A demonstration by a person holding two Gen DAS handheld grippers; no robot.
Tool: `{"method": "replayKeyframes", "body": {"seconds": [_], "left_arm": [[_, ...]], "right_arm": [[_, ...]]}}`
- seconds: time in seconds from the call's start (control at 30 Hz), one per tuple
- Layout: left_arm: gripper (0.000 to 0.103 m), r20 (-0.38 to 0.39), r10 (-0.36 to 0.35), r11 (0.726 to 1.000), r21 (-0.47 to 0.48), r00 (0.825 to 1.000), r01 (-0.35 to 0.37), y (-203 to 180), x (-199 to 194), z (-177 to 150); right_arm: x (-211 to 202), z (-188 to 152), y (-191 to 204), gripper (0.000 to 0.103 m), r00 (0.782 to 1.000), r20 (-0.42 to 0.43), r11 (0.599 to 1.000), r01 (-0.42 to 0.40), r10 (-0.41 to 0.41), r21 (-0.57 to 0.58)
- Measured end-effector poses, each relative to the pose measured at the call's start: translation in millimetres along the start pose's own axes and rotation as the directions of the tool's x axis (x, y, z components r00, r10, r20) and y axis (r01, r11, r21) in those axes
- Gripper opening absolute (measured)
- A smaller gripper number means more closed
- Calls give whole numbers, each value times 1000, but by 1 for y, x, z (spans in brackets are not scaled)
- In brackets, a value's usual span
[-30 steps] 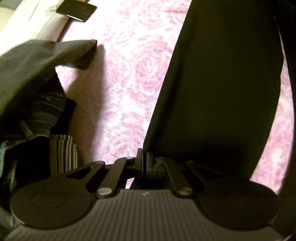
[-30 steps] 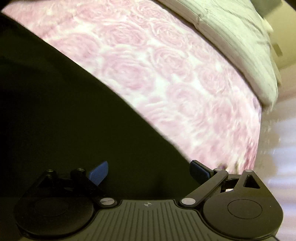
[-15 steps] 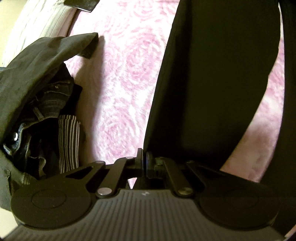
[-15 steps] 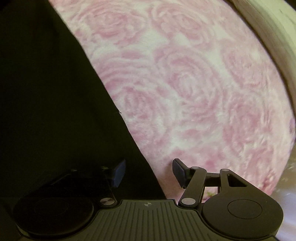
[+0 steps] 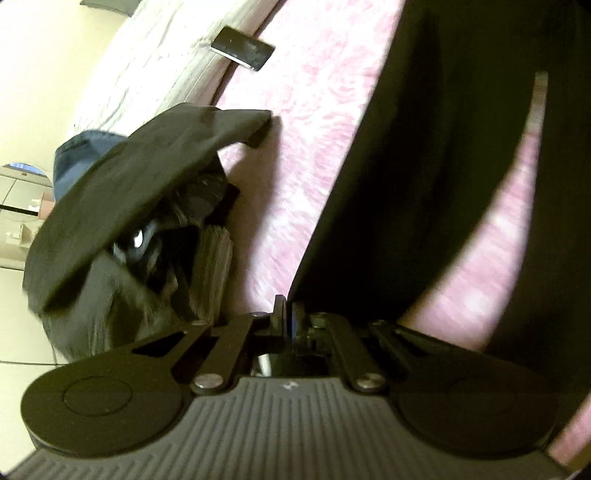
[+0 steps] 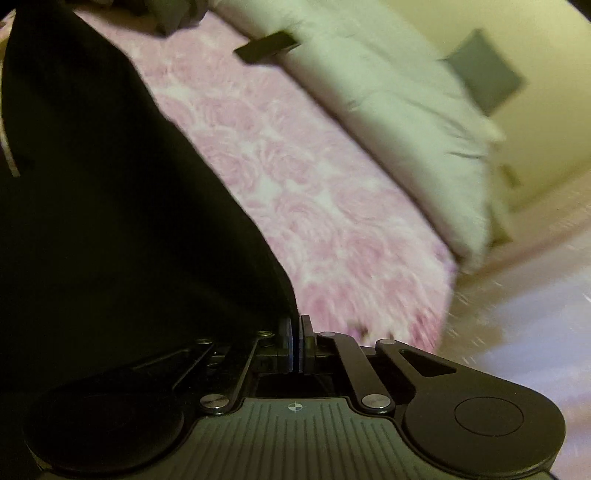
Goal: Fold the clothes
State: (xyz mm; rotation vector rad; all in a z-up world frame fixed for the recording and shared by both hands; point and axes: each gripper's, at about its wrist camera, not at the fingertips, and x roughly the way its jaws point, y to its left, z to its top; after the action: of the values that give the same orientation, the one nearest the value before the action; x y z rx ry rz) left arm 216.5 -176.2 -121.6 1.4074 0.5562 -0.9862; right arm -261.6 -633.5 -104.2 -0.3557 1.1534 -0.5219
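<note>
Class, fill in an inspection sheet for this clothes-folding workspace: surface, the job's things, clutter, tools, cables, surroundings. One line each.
Surface: pink rose-patterned blanket over a bed, with a pale quilt along its far side.
Job's things: black garment, held up at two edges.
Clutter: heap of dark clothes to the left; a flat dark rectangular object at the quilt's edge.
Tools: left tool shut on the garment's edge; right tool shut on its other edge.
Cables: nothing seen.
Surroundings: cream wall, blurred light floor.
</note>
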Motion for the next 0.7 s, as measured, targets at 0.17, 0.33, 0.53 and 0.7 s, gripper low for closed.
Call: {"method": "replayKeyframes", "body": {"seconds": [0.17, 0.33, 0.53, 0.7], "left_arm": [[1, -30, -186, 983, 2, 982, 186, -69, -31, -71], [1, -69, -287, 954, 68, 956, 291, -144, -19, -111], [0, -86, -258, 963, 59, 962, 264, -164, -11, -110], [1, -124, -195, 975, 78, 973, 206, -162, -21, -98]], "right_arm": [[-72, -70, 109, 0, 979, -196, 985, 85, -55, 149], [-66, -107, 186, 1, 929, -369, 966, 120, -28, 229], [-76, -128, 179, 1, 939, -343, 813, 181, 24, 553], [-90, -159, 155, 74, 976, -210, 537, 144, 63, 831]]}}
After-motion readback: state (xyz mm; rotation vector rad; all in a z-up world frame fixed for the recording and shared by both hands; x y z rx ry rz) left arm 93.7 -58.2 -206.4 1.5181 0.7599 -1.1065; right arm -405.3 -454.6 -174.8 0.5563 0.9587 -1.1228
